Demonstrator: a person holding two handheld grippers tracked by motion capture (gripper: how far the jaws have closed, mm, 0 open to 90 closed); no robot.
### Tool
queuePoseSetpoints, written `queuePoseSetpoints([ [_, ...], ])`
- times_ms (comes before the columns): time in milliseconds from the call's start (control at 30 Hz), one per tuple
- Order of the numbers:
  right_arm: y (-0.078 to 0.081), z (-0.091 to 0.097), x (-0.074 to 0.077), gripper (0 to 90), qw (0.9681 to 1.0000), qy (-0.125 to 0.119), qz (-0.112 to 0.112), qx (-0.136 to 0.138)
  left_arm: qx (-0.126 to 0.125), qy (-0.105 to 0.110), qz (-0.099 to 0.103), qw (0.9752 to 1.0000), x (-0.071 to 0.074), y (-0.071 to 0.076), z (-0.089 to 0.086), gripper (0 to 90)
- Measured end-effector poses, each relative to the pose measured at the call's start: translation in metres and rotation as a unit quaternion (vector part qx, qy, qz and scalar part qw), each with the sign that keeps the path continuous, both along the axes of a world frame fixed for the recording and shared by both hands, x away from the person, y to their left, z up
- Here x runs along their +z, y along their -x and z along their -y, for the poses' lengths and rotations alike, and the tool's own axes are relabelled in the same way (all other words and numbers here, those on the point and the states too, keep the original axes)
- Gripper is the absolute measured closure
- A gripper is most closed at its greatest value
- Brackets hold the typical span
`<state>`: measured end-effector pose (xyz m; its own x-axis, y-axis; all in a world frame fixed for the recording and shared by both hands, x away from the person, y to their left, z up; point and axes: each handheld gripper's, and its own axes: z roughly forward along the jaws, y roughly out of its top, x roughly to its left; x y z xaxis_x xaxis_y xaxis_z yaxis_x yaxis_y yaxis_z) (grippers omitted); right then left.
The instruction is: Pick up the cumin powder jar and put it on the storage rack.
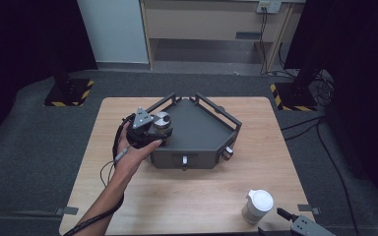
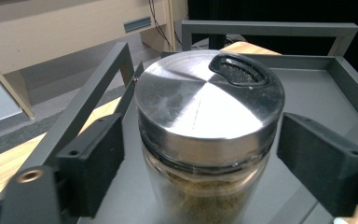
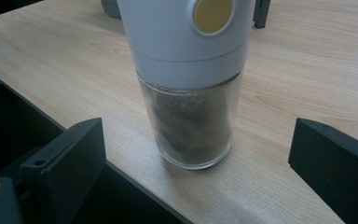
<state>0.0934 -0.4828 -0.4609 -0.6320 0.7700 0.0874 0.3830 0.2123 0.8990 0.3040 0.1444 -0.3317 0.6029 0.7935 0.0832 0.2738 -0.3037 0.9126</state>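
Placement looks half done: left gripper (image 2: 196, 154), jaws spread clear of the steel-lidded jar (image 2: 209, 126) standing in the grey tray (image 1: 202, 130) mid-frame, while the right gripper (image 3: 196, 158), also spread, faces the white-capped shaker (image 1: 257, 206) lower right.

My right gripper (image 1: 295, 222) runs off the high view's bottom edge; the white-capped jar (image 3: 186, 79) loses its top above my right gripper view.

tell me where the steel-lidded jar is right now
The steel-lidded jar stands in the grey tray, at its left corner in the high view, between the open jaws of the left gripper.
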Motion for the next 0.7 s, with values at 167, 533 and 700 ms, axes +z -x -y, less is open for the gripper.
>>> queuePoseSetpoints([
  [167, 0.000, 0.000, 0.000, 4.2, 1.0000, -0.001, 0.001, 0.000, 0.006, -0.002, 0.002, 1.0000, 0.001, 0.006, 0.001, 7.8],
  [533, 0.001, 0.002, 0.000, 4.1, 1.0000, -0.006, 0.002, -0.002, 0.016, 0.005, 0.012, 0.9998, 0.003, 0.034, -0.012, 7.4],
  [700, 0.002, 0.003, 0.000, 3.9, 0.9999, -0.008, 0.004, -0.005, 0.019, 0.011, 0.020, 0.9996, 0.003, 0.052, -0.018, 7.3],
])
